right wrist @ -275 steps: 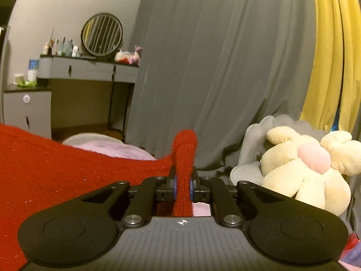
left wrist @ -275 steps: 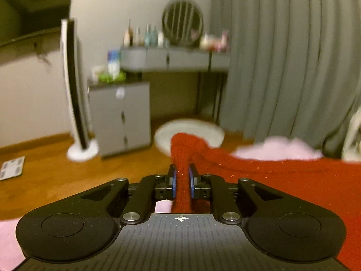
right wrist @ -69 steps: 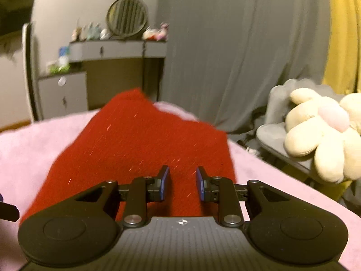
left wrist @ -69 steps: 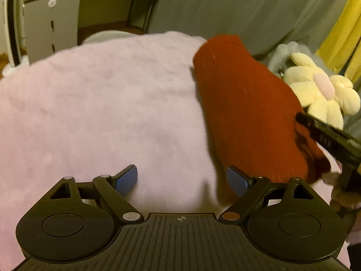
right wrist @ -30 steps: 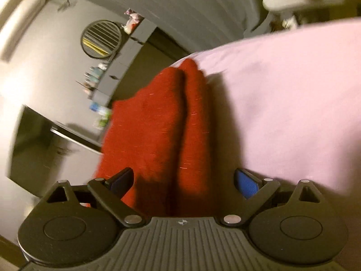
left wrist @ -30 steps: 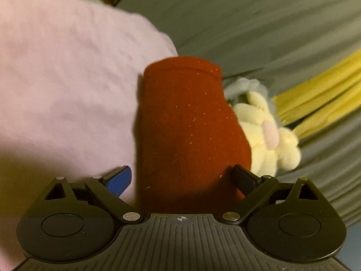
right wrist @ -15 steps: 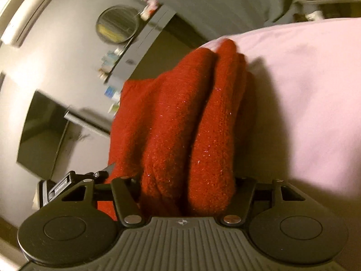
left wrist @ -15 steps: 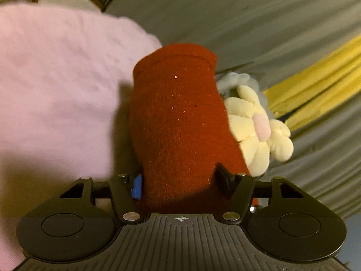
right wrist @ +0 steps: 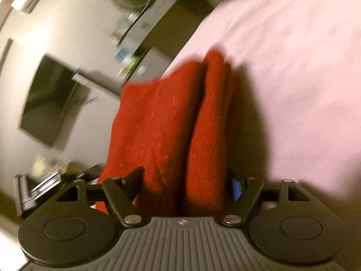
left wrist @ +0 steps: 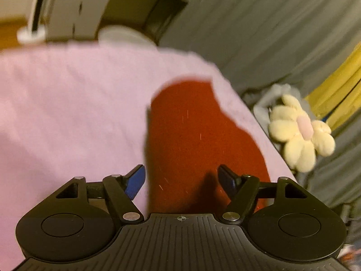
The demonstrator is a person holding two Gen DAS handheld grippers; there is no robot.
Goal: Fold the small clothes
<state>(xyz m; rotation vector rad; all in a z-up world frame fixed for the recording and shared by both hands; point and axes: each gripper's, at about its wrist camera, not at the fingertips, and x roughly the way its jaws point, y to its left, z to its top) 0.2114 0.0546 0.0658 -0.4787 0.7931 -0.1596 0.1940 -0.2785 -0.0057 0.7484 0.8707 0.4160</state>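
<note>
A folded red knitted garment (left wrist: 194, 140) lies on the pink blanket (left wrist: 67, 113) near its right edge. My left gripper (left wrist: 181, 178) is open, its fingers spread just above the garment's near end, and it holds nothing. In the right wrist view the same red garment (right wrist: 167, 131) shows as a thick folded bundle. My right gripper (right wrist: 187, 180) straddles its near end with the jaws wide apart, one finger on each side. I cannot tell whether the pads press the cloth.
A cream flower plush (left wrist: 300, 135) sits beyond the blanket's right edge, against grey curtains (left wrist: 259, 33) and a yellow curtain (left wrist: 338, 90). A grey drawer unit (left wrist: 74, 11), a round white stool (left wrist: 126, 35) and a dark wall screen (right wrist: 49, 101) stand further off.
Half a second ago both grippers were closed on the red bundle. Now the left jaws have opened and drawn back, and the right jaws have widened. The garment lies lower on the blanket.
</note>
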